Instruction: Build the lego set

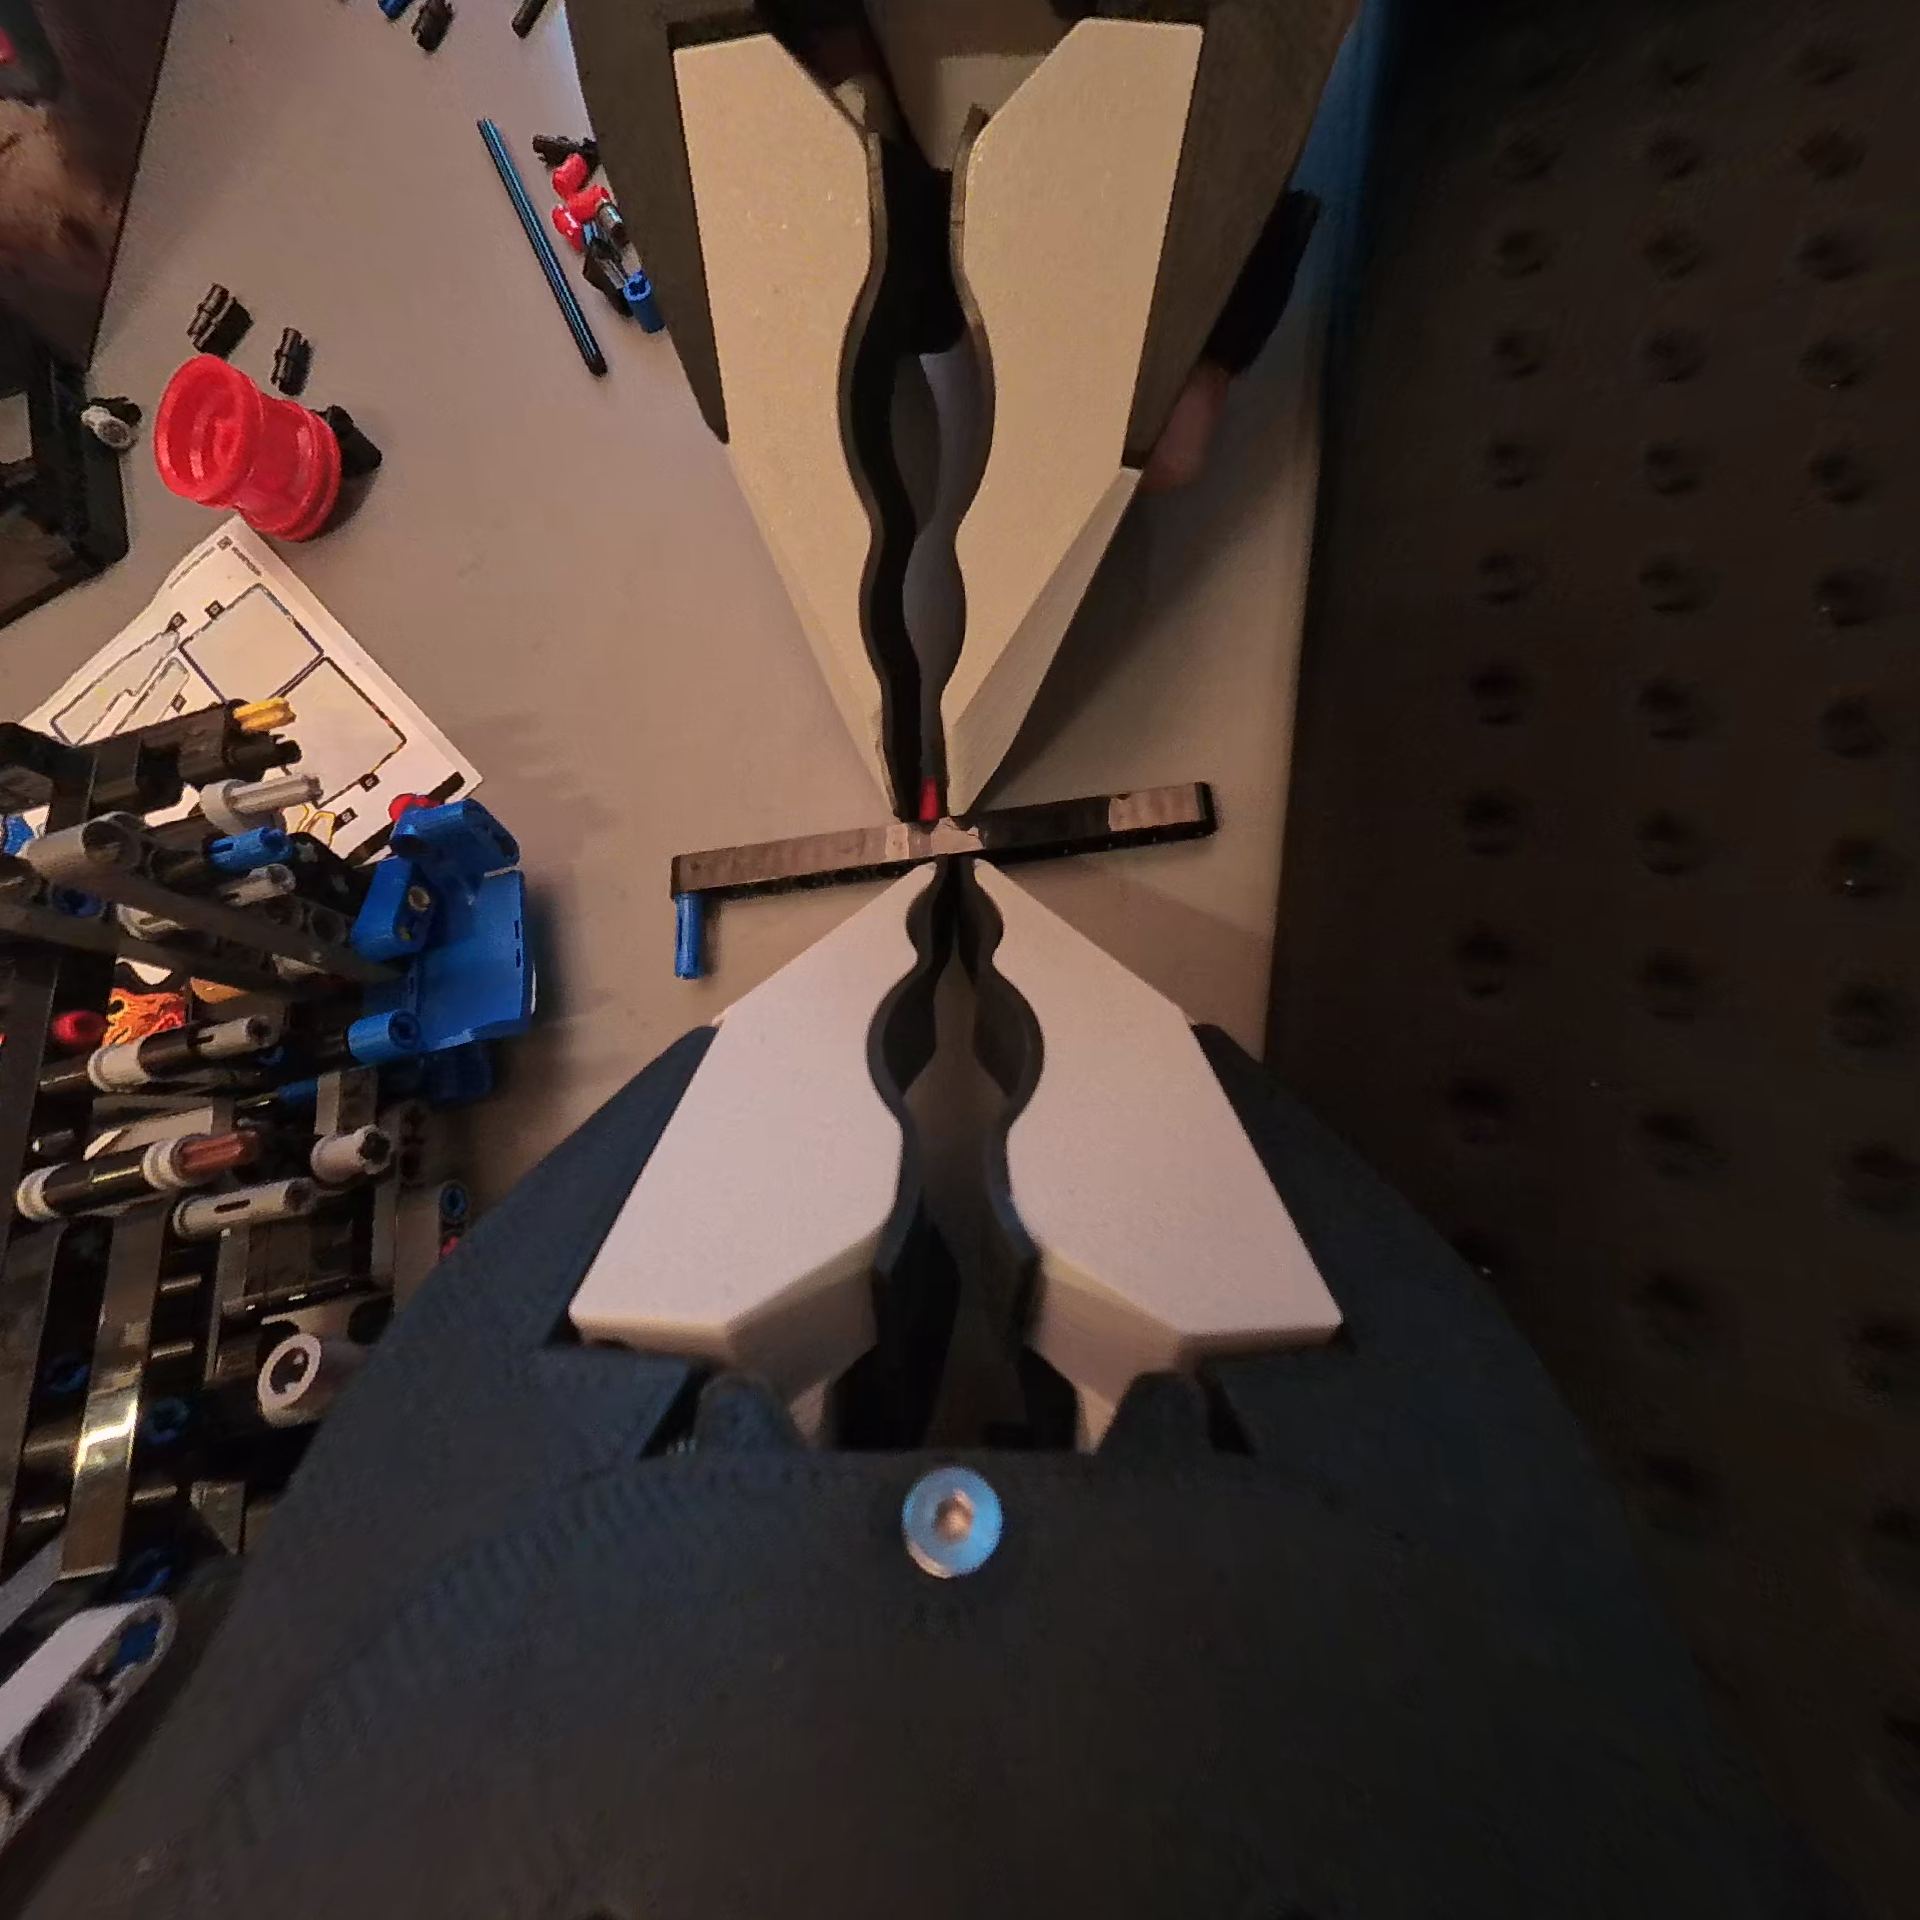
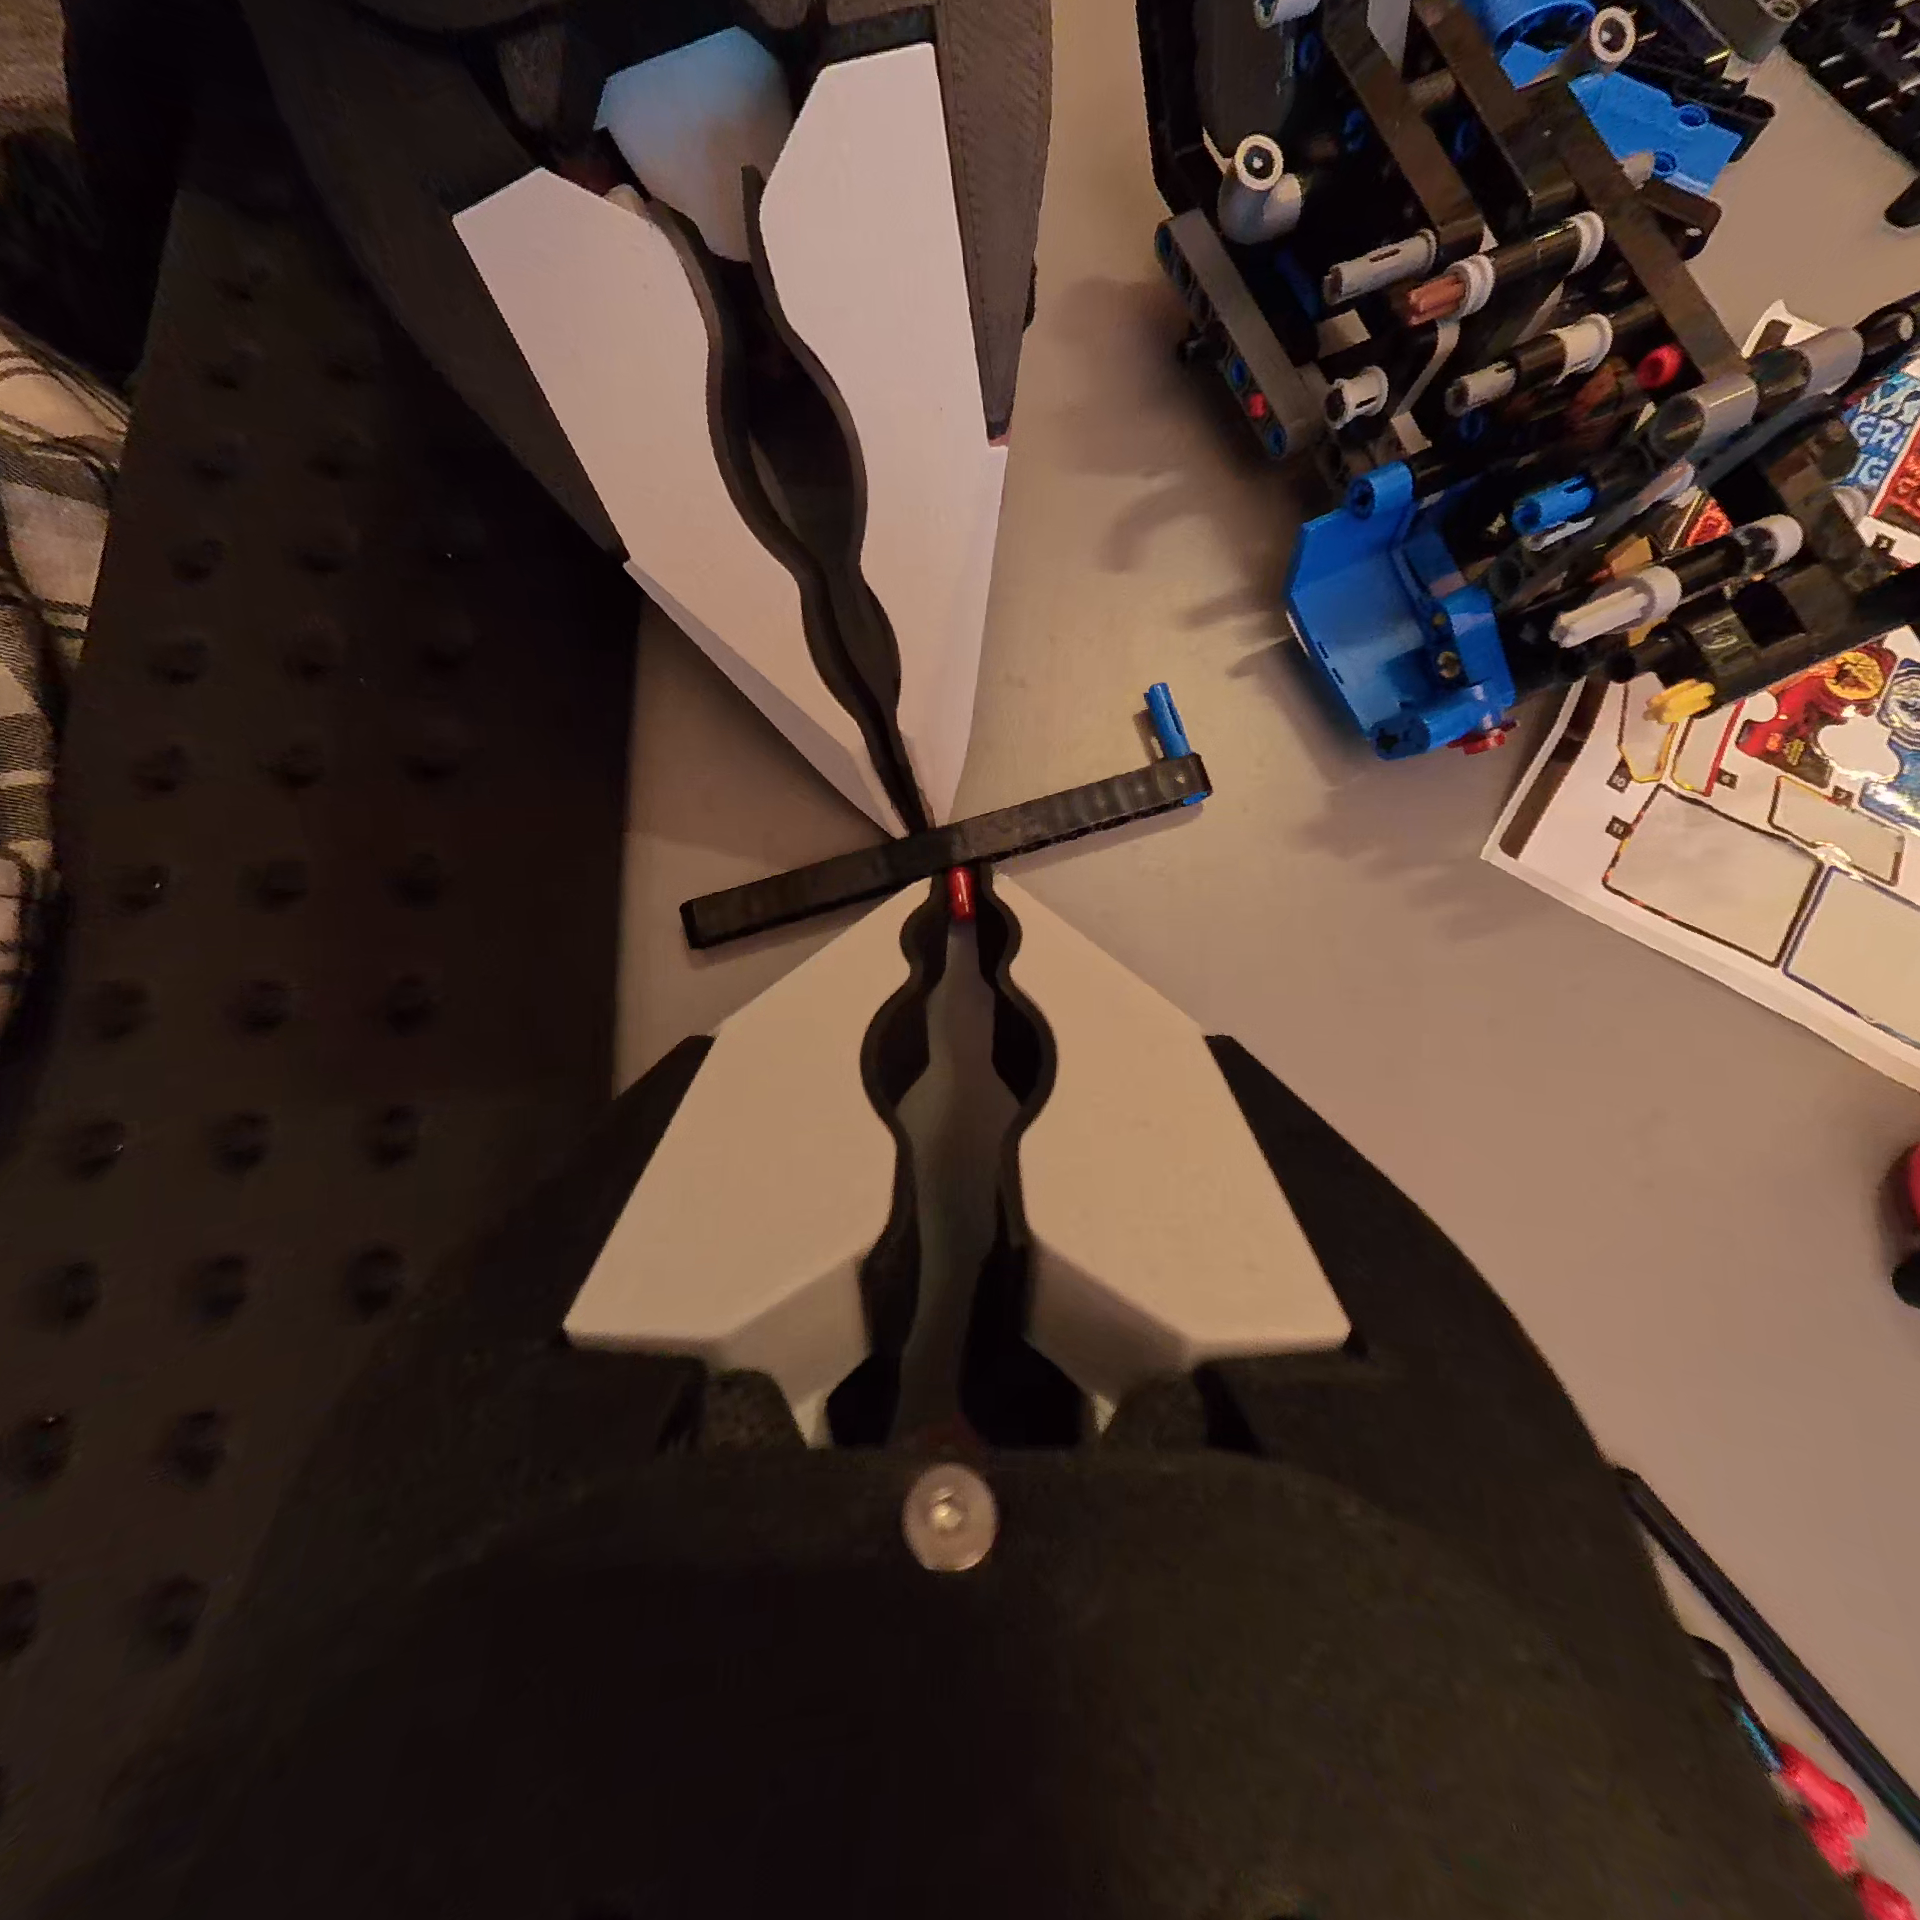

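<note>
1. Between the two facing tips, low over the grey table (image 1: 582, 582), a long black beam (image 1: 1091, 821) is pinched edge-on by the left gripper (image 1: 951, 868), whose jaws are closed on the beam's middle.
2. Opposite it, the right gripper (image 2: 961, 902) is closed on a small red pin (image 2: 959, 894), whose nose sits right at the beam's side face; whether it has entered a hole cannot be told.
3. A blue pin (image 2: 1169, 722) already sticks out of the beam's end hole, so the step in hand looks like seating the red pin into a middle hole.
4. To do it well, I would keep the pin square to the beam face and push straight along its axis; a tilt would likely jam it or flick it out of the tips.
5. The left grip should brace hard against that push, since the beam is held at one narrow spot and could pivot.
6. Farther out, the half-built black and blue model (image 2: 1507, 416) stands near the sticker sheet (image 2: 1766, 883), well apart from the tips.
7. A red wheel hub (image 1: 249, 447) and loose pins lie beyond, out of the way.
</note>
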A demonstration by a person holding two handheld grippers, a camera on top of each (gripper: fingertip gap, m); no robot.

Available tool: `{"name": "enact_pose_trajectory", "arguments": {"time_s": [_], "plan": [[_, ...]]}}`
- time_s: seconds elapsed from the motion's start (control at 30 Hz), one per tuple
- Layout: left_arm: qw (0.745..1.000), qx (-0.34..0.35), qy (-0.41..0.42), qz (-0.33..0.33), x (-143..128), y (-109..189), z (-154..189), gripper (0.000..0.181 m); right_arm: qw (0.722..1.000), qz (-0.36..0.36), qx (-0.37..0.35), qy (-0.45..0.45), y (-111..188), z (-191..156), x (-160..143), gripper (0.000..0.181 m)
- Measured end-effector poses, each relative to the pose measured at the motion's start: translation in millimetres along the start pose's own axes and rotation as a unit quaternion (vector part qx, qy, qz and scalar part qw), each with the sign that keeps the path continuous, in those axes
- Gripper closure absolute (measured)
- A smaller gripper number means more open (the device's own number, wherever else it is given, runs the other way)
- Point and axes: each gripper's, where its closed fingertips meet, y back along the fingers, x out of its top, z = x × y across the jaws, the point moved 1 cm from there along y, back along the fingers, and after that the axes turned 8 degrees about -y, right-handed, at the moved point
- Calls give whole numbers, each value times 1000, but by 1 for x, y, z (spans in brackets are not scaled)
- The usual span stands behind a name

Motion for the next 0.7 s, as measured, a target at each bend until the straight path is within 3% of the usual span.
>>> {"name": "enact_pose_trajectory", "arguments": {"time_s": [0.3,0.7], "plan": [[1000,-1,2,0,0,0,0,181,1000,-4,10,4,3,-1,-3,171],[1000,-2,2,0,0,0,0,181,1000,-6,18,23,4,-3,-5,179]]}}
